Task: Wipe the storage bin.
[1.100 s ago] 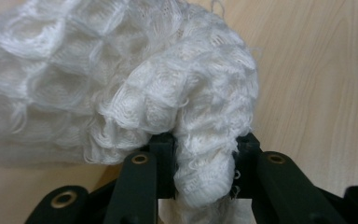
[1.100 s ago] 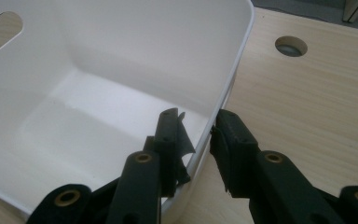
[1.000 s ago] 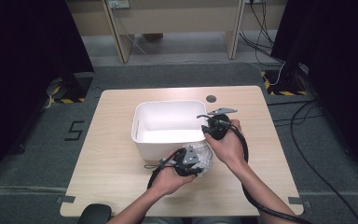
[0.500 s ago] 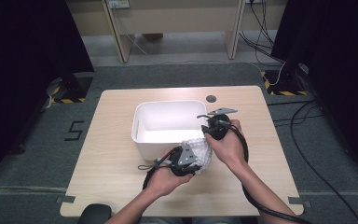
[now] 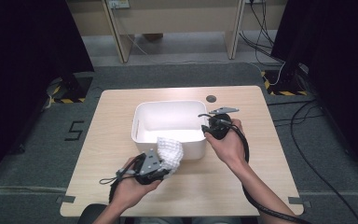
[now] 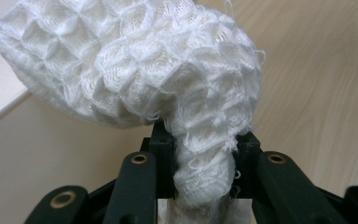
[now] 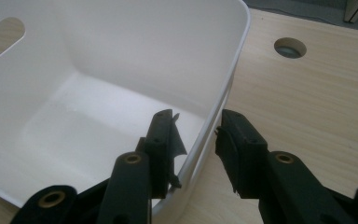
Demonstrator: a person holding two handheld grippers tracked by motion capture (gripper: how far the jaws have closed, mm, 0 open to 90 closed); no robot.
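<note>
Overhead, the single legible mark is a black numeral "5" (image 5: 74, 130) on the grey floor (image 5: 37, 154) left of the bench (image 5: 261, 163); bin and cloth carry no readable label. Bench: pale wood-grain top, rectangular, with a round cable hole (image 5: 210, 99) near its far edge. Bin (image 5: 142, 114): white, smooth moulded plastic, rectangular with rounded corners and a slot-shaped handle opening in one end wall, standing at the middle of the bench. Cloth (image 5: 170, 150): white knitted fabric with a raised honeycomb weave and frayed threads along its edge, bunched into a soft lump. It hangs at the bin's near wall, above the bench, one gathered fold drawn down into a tight roll. Left tongs (image 6: 204, 158): black, clenched on that roll, the pads pressing it from both sides while the rest of the cloth billows above them. Right tongs (image 7: 196, 140): black, straddling the bin's right-hand wall, one jaw inside and one outside, with a visible gap at the outer pad; the jaws have just been opening, so the wall stands between them released rather than gripped. A black cable (image 5: 265, 205) trails from the right tongs along the person's forearm.
</note>
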